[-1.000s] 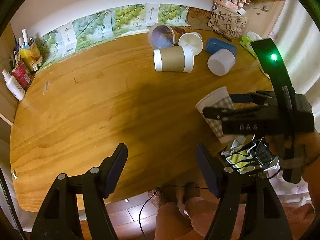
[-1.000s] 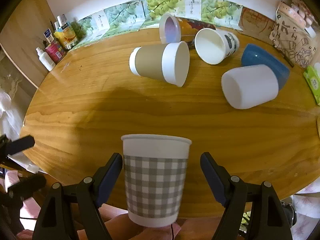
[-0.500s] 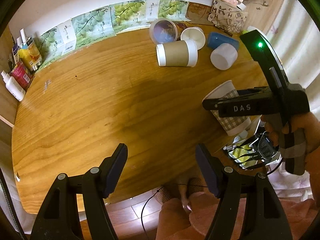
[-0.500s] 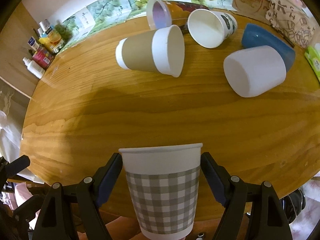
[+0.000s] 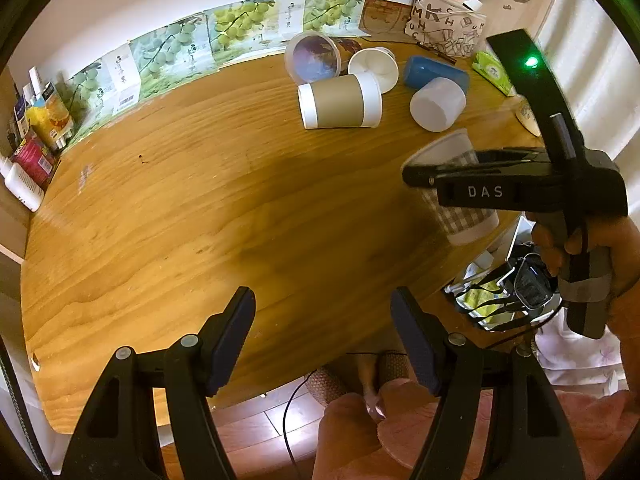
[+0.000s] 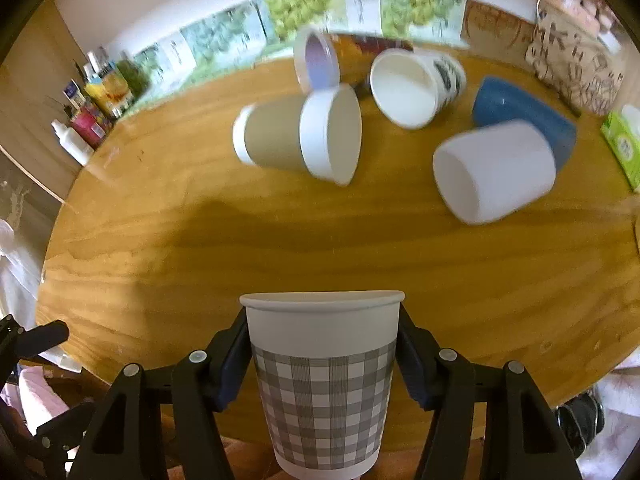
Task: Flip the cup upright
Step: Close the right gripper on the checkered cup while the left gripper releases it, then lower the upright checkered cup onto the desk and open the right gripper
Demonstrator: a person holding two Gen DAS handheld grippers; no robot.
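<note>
The grey-checked paper cup (image 6: 323, 384) with white rim stands upright, mouth up, at the near edge of the wooden table (image 6: 280, 248).

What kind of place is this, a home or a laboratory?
Most likely a home. A wooden table stands against a wall lined with grape-printed boxes; bottles and cartons crowd one end and a patterned bag the other. The right gripper holds a checked paper cup.
</note>
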